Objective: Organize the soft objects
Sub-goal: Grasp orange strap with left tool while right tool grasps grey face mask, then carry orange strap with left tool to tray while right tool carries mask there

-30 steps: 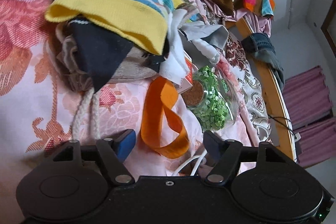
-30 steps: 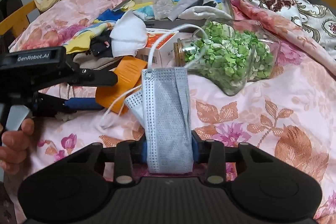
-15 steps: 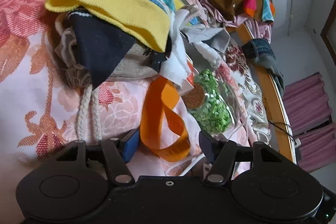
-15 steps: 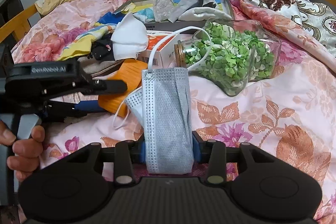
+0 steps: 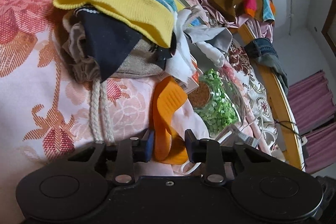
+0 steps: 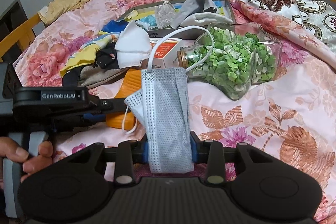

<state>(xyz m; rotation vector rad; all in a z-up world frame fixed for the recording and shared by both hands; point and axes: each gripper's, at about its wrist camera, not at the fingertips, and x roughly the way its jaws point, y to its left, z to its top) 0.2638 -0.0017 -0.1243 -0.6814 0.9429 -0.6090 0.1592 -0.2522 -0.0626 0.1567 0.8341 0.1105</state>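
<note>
Two views, one real change.

Left wrist: the left gripper has just been closing, and the orange strap is now between its jaws. A second ago the jaws stood wide with the strap's loop lying ahead of them; now the blue pad on the left is against the strap's edge and the pad on the right sits just beside the loop's far side. Can't confirm a full pinch from this view, so I'd call it closing around the strap, not yet clamped. Strap lies on the pink floral bedspread, its far end running up under the small carton next to the pile of socks and cloth. White cord from the drawstring bag runs to the left finger's base, outside the jaws.

Right wrist: no change. The right gripper is clamped across the grey face mask, same as a second ago; the mask stands up out of the jaws with its ear loop arcing toward the jar of green bits. Left gripper's body and the hand on its handle show at frame left, fingers reaching over the strap.

Read: mask is secured; strap pickup is mid-grasp. Risk: the strap's far end drags the carton on lift.
</note>
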